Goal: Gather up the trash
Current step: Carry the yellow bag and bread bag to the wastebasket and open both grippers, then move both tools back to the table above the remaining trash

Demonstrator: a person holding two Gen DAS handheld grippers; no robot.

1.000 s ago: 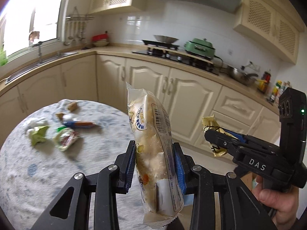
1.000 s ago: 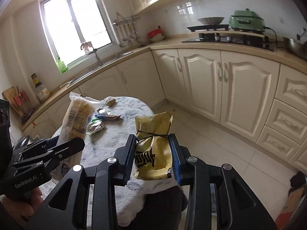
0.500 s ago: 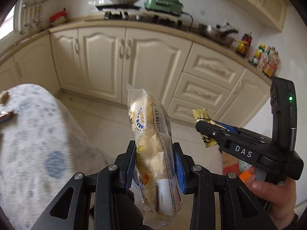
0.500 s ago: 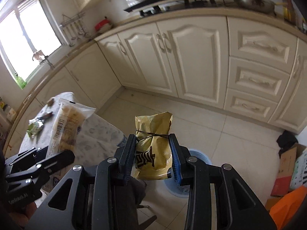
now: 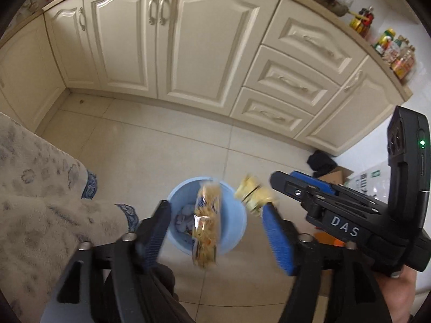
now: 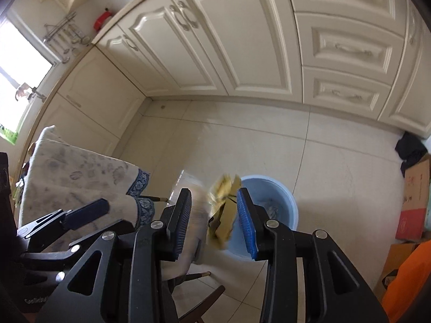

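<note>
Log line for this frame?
left gripper: jaws just opening, snack packet loose between them over blue bin | right gripper: gold wrapper between jaws, grip unclear

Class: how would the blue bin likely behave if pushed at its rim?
Bin looks like thin plastic, nearly empty: probably light, sliding easily on the smooth tiles. A rim push lands high, so it might tip.

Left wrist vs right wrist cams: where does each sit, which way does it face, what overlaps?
Left wrist: on the left gripper, facing steeply down at the blue bin; its jaws have just been opening, snack bag blurred between them; right gripper and hand at right.
Right wrist: on the right gripper, facing down at the blue bin; gold wrapper between its jaws; left gripper at left.
Shared: blue bin, cabinets, tablecloth.
</note>
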